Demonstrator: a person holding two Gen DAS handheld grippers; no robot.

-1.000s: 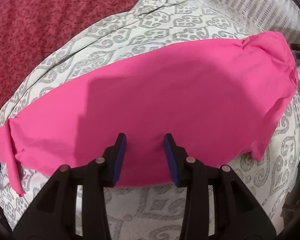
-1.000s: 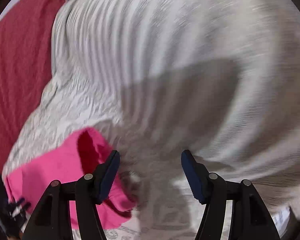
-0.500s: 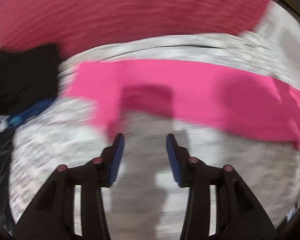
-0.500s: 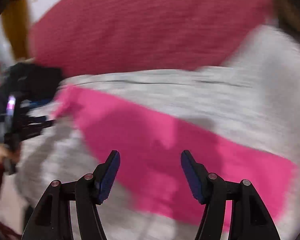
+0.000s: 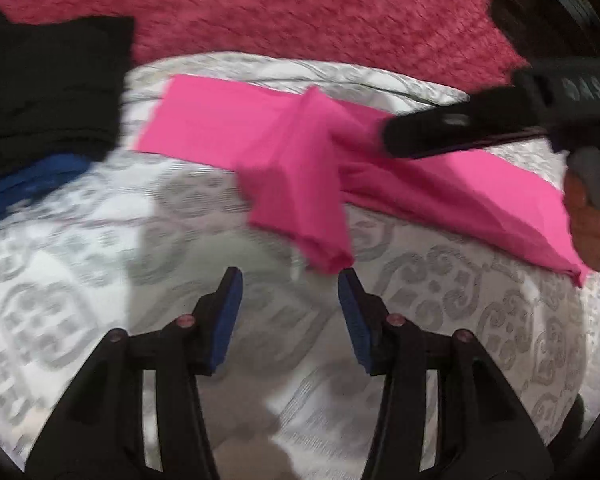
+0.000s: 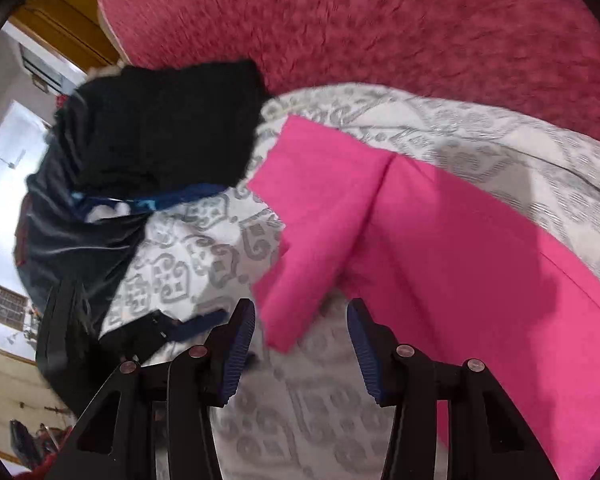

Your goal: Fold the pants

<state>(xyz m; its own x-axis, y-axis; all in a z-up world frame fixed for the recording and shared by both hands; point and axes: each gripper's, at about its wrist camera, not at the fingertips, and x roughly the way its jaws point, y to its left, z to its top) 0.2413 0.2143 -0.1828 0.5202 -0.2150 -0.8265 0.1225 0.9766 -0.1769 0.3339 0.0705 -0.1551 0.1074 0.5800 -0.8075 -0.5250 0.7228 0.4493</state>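
Left wrist view: left gripper (image 5: 290, 292) stands half open, empty, near the pink pants (image 5: 300, 160); right gripper (image 6: 300, 328) is closing, its pads touching nothing.

Your left claw (image 5: 290, 312) points steeply downward, jaws apart with nothing between them. Your right claw (image 6: 300, 344) tilts likewise, its empty jaws closing.

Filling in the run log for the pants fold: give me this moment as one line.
pink pants: lying on patterned bedspread, one end flipped over | left gripper: open, empty | right gripper: closing, nothing gripped
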